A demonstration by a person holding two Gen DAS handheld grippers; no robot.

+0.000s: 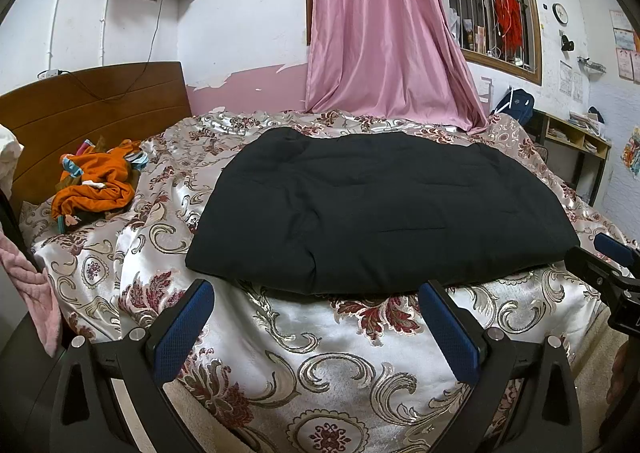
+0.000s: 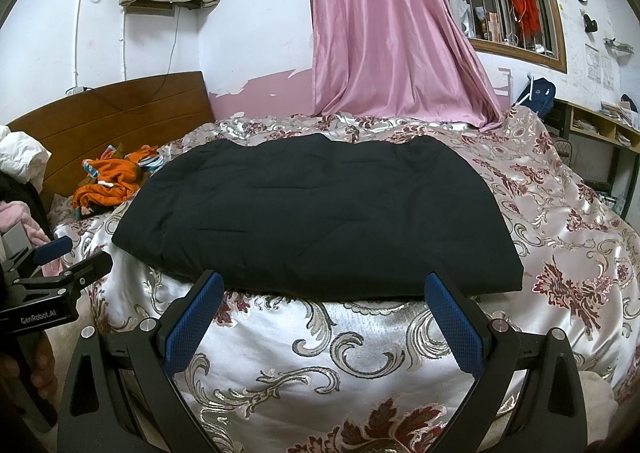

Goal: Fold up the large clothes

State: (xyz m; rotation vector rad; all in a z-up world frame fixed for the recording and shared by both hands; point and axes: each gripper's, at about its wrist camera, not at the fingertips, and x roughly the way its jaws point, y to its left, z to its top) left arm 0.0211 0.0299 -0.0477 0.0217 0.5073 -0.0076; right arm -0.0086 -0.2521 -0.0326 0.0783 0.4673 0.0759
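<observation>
Left wrist view: black garment (image 1: pixel 376 209) lying flat on bed (image 1: pixel 320 353), both sets of jaws spread, empty; best pinching near corners together, lifting evenly.

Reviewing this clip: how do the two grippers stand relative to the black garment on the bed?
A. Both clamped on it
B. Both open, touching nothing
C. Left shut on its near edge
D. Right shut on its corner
B: the left gripper and right gripper both show fingers spread wide over the bedspread, short of the black garment.
</observation>
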